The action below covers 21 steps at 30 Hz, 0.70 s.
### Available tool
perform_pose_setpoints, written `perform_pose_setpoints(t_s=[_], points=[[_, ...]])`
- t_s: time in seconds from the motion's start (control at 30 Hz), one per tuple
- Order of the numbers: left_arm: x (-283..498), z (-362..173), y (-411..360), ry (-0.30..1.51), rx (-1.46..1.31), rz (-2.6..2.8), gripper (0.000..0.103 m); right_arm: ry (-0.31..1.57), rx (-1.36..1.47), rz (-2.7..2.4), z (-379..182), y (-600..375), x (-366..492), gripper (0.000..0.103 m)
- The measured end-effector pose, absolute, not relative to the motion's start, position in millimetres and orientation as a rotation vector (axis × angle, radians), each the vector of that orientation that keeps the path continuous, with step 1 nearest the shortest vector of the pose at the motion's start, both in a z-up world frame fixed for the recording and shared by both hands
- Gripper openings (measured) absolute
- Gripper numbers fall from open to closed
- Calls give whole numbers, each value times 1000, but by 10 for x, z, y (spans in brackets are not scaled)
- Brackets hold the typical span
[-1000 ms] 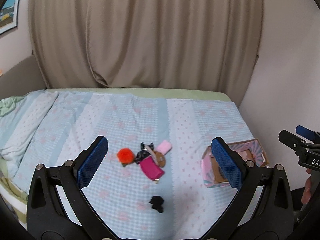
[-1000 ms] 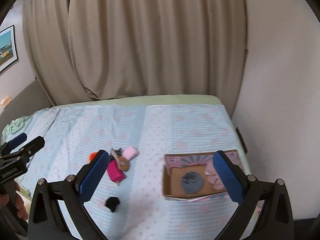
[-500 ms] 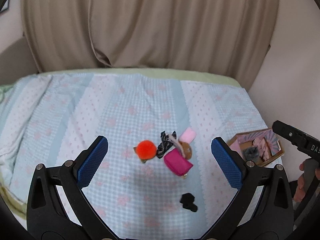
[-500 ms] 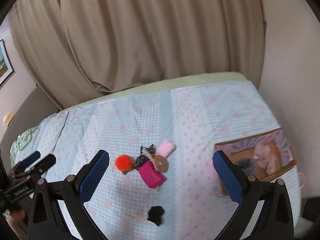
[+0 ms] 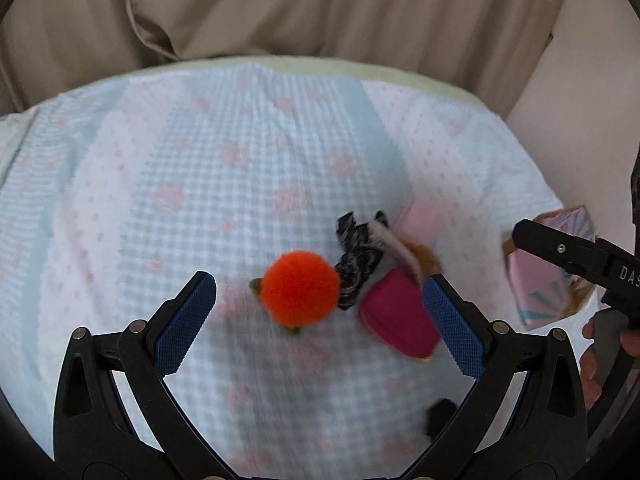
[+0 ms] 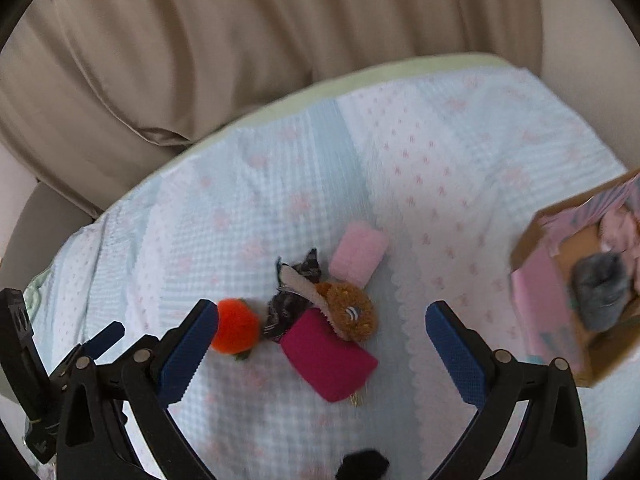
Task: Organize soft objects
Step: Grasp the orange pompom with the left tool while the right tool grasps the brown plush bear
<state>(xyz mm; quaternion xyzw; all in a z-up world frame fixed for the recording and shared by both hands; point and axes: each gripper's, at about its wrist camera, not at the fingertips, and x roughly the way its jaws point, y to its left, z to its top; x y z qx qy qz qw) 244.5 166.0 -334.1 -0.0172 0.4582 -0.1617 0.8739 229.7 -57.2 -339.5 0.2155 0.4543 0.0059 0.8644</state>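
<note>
Your box (image 6: pixel 536 236) sits right of your right gripper's (image 6: pixel 322 336) spread jaws, holding a grey sock (image 6: pixel 600 292) and a pink cloth (image 6: pixel 624 228). Between those jaws lie the magenta pouch (image 6: pixel 328 354), the brown plush (image 6: pixel 352 310) touching it, the black scrap (image 6: pixel 288 304) and the pink roll (image 6: pixel 360 254) beyond. The pompom (image 6: pixel 234 330) lies just behind its left pad. Your left gripper (image 5: pixel 320 320) is also spread wide and empty, with the pompom (image 5: pixel 298 288) between its jaws and the pouch (image 5: pixel 396 324) against the right pad. A black sock (image 6: pixel 362 464) lies near you, below both. All rest on the quilt (image 5: pixel 200 184).
</note>
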Motion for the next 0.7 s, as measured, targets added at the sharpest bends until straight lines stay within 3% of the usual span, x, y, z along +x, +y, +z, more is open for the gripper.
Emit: perform_pose_setpoints(t_s=[0.1,0.2,0.43,0.53,0.7], points=[[2611,-3679,1642,979,-24,-358,102,981,479,15,-3751,-562,2449,102],[2756,-3954,1615,1001,-7,-364,101,1017,486,18,-4094,-513,2597,92],[2977,-4408,1589,1037,-32,-380,97,1061,525,14,-4561,-487,2802,81],[3025,-4532,1536,1052,-25,-394,88,1073,530,29,-4678,-471,2860,73],[3117,-4699,1511,1098,-45,-399,49,1071,547,35,-4781,-472,2929,67]])
